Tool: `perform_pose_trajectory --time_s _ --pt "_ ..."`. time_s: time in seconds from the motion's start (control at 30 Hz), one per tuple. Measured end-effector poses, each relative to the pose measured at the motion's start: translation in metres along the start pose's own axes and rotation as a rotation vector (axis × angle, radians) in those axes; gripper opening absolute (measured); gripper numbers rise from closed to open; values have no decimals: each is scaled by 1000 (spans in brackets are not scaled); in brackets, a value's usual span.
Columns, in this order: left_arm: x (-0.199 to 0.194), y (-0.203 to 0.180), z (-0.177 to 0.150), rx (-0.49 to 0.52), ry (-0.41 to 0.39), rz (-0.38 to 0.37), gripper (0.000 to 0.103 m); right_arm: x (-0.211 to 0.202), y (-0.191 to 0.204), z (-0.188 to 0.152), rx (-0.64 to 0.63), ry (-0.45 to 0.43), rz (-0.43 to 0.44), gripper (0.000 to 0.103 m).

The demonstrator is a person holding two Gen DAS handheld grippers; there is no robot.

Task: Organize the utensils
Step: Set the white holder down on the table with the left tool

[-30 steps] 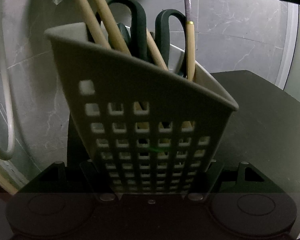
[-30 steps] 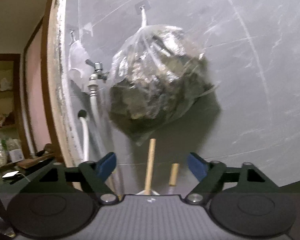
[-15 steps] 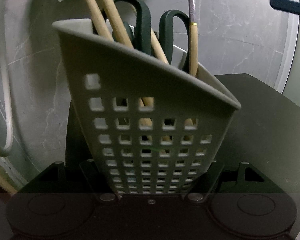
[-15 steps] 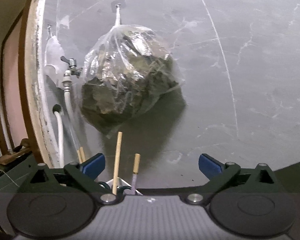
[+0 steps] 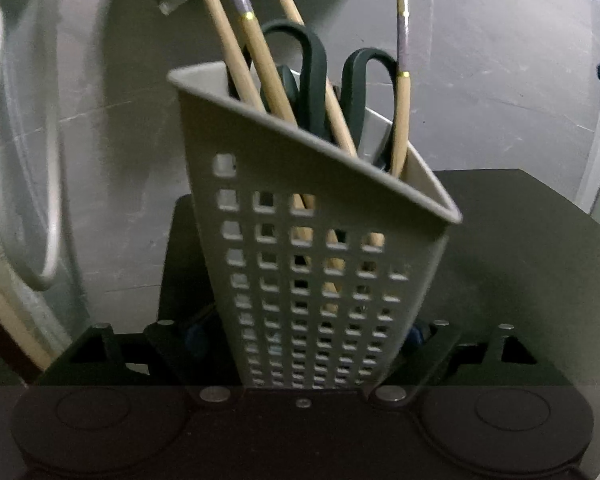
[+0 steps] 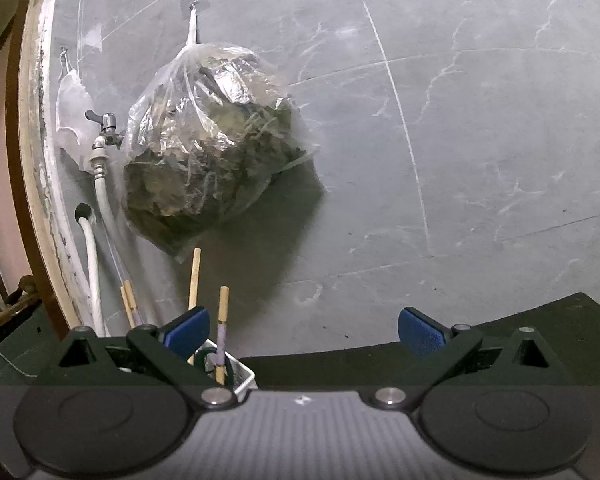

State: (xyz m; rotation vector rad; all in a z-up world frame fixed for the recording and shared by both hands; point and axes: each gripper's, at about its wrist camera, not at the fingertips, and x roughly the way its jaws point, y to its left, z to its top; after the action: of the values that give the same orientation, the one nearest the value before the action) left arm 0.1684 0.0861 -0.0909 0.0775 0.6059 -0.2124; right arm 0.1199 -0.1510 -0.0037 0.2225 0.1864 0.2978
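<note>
**Holder clamped low by left claw; right claw empty, up and to the right**

The dark bench (image 5: 520,264) carries the perforated holder (image 5: 320,240) near its back edge by the wall. The left claw (image 5: 312,344) grips the holder's base. Chopsticks (image 5: 256,56) and scissors (image 5: 316,76) stand tilted inside. The right claw (image 6: 300,332) gapes empty, with the holder lying lower-left of it.

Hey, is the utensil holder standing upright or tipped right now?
Tipped. In the left wrist view the holder leans with its rim slanting down to the right, clamped at its base in the left claw; chopsticks and scissors stay inside.
</note>
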Motion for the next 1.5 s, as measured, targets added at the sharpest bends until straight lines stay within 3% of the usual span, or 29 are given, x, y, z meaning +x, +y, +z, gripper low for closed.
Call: perform_pose_trajectory --time_s 0.07,0.27,0.77,1.1,1.5 --pt "-9 -6 -2 -11 -20 26 99 -6 -4 0 -3 4 -5 103" --pt "-45 -29 -10 -46 -60 114 100 -20 -21 -6 -6 88 -43 103" --pt "-170 -94 -39 -243 -116 332 102 -108 -49 -40 -55 264 15 103" --pt "-244 -133 -60 -244 -140 388 102 -169 -53 -56 -72 323 67 103" --pt "-273 -145 -76 -218 -119 404 102 -199 -47 -66 -79 381 35 103"
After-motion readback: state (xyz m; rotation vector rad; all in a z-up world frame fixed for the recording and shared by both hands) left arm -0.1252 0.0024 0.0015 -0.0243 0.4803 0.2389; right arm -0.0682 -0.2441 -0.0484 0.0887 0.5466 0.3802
